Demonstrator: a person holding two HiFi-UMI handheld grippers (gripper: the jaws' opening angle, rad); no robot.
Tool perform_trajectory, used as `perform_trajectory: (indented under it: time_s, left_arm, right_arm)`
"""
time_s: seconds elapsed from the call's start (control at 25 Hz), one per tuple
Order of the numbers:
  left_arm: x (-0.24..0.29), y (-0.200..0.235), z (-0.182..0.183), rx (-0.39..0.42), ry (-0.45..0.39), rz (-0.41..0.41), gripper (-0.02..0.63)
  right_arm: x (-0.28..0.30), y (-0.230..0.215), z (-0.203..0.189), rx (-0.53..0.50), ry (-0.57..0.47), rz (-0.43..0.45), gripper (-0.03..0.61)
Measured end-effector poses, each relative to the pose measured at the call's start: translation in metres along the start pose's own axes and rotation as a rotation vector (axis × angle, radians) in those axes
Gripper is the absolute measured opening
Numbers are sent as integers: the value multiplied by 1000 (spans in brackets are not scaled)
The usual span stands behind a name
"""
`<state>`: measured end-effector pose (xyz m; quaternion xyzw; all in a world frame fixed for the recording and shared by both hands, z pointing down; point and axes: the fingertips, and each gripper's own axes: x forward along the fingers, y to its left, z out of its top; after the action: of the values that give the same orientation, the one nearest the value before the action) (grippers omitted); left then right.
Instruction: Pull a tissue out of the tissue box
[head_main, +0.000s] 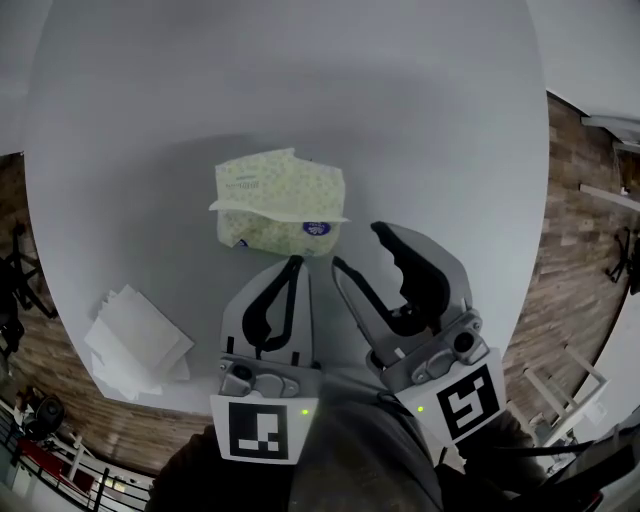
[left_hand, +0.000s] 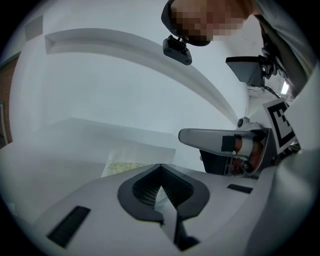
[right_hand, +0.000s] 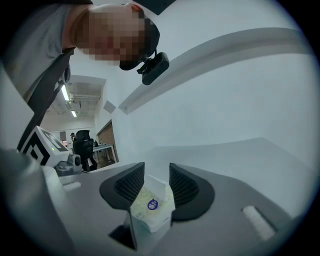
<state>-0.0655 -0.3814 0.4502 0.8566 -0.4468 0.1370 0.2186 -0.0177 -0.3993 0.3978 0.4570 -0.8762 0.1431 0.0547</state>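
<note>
The tissue pack (head_main: 280, 205), soft and green-patterned with a purple label, lies on the round white table (head_main: 420, 130); a white tissue (head_main: 275, 207) folds out along its top. My left gripper (head_main: 294, 264) sits just in front of the pack with its fingertips together and nothing in them. In the left gripper view the pack (left_hand: 122, 167) shows over the joined jaws of the gripper (left_hand: 161, 192). My right gripper (head_main: 357, 247) stands open beside the pack's near right corner. The right gripper view frames the pack (right_hand: 150, 205) in the gap of the gripper (right_hand: 156, 182), untouched by either pad.
A loose pile of white tissues (head_main: 135, 340) lies near the table's front left edge. Wood floor (head_main: 575, 200) surrounds the table. The two grippers are side by side, close together, at the table's near edge.
</note>
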Motion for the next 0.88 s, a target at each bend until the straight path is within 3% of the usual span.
perform_trajectory:
  time_s: [0.32,0.44,0.72,0.88]
  left_arm:
    - [16,17,-16,-52,22,8,-2]
    - [20,19,-17,-61,26,13,-2]
    - [26,21,-18,-53,23,31,-2]
    - [12,18,-8,-70,-16,33,-2]
  right_arm:
    - [24,-2,-26,-41,60,55,147]
    - [27,-7,-32,-58,93,25,3]
    - [14,18,15,-67,-17,138,2]
    - [3,36,43,-96,-58,156,2]
